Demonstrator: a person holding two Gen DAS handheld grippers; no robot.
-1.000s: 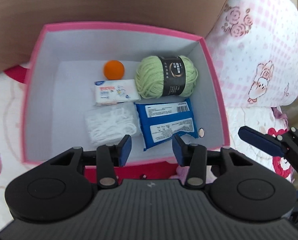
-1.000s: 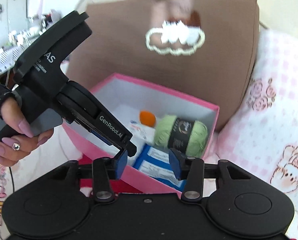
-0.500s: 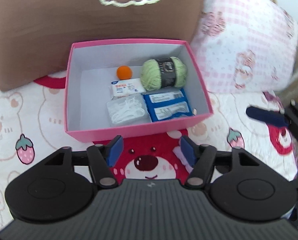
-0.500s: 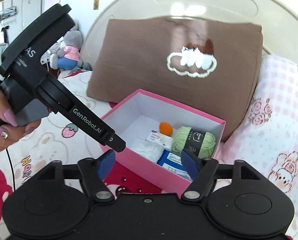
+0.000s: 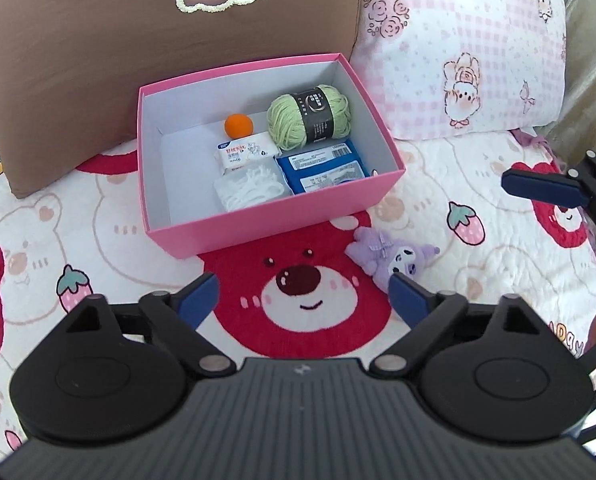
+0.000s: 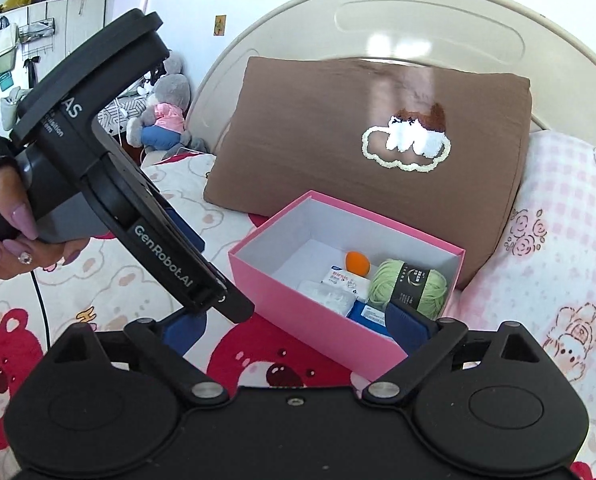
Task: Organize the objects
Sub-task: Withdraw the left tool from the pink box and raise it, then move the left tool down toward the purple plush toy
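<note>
A curved cream headboard (image 6: 418,28) is being lit brightly from above; white shelving (image 6: 37,40) is being seen along the far wall.

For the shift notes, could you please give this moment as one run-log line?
left gripper: opening, empty | right gripper: opening, empty | pink box: yarn, orange ball, packets inside | purple toy: on bed, outside box

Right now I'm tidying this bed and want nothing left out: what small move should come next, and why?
Probably lower the left tongs onto the small purple plush toy. It lies alone on the bear-print quilt, just outside the pink cardboard box, while the green yarn ball and other items already sit inside. The jaws are opening, nothing between them.
</note>
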